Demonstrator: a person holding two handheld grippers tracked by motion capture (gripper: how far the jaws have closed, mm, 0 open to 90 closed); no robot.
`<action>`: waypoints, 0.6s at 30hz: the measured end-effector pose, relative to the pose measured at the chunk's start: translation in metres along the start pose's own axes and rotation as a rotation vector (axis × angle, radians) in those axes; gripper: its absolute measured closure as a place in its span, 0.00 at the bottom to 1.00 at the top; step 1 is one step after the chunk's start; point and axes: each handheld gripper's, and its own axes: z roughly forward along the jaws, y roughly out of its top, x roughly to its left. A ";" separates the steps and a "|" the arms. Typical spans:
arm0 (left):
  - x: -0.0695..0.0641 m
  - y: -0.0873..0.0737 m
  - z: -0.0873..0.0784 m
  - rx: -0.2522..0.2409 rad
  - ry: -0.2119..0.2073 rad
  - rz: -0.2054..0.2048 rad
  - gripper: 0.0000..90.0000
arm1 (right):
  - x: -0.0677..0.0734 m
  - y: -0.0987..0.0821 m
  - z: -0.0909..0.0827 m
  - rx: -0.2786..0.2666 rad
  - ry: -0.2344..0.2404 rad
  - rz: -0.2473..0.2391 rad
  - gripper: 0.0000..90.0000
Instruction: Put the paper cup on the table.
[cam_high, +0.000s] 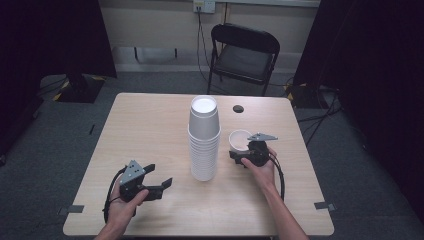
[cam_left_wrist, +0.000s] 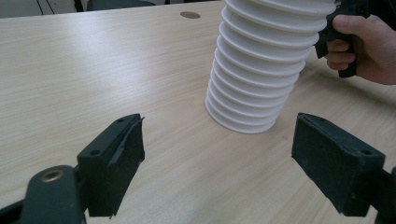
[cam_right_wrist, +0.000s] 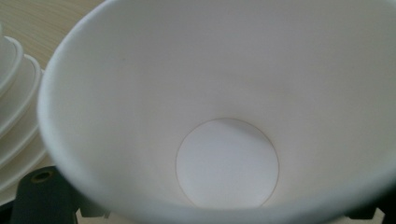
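A tall stack of upturned white foam cups (cam_high: 204, 140) stands in the middle of the table (cam_high: 150, 125). My left gripper (cam_high: 159, 175) hovers open at the stack's front left. In the left gripper view its jaws are spread wide with the stack (cam_left_wrist: 261, 65) ahead and nothing between them (cam_left_wrist: 219, 135). My right gripper (cam_high: 243, 155) is right of the stack, shut on a single white cup (cam_high: 239, 139) whose mouth faces up. The cup's inside (cam_right_wrist: 224, 116) fills most of the right gripper view and hides the jaws. The stack's ribbed edge (cam_right_wrist: 11, 102) shows at the left.
A black folding chair (cam_high: 245, 50) stands behind the table's far edge. A dark round cable hole (cam_high: 238, 108) lies in the tabletop behind the single cup. The hand holding the right gripper (cam_left_wrist: 369, 46) shows beyond the stack in the left gripper view.
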 end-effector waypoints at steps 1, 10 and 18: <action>0.000 0.000 0.000 0.005 0.002 -0.003 0.19 | 0.001 0.000 -0.001 -0.002 -0.002 0.000 0.15; 0.002 0.000 0.000 0.006 -0.001 -0.015 0.19 | 0.002 -0.003 -0.004 0.007 -0.022 -0.012 0.15; 0.002 0.000 0.000 0.008 -0.005 -0.013 0.19 | 0.001 -0.006 -0.011 0.011 -0.033 -0.012 0.15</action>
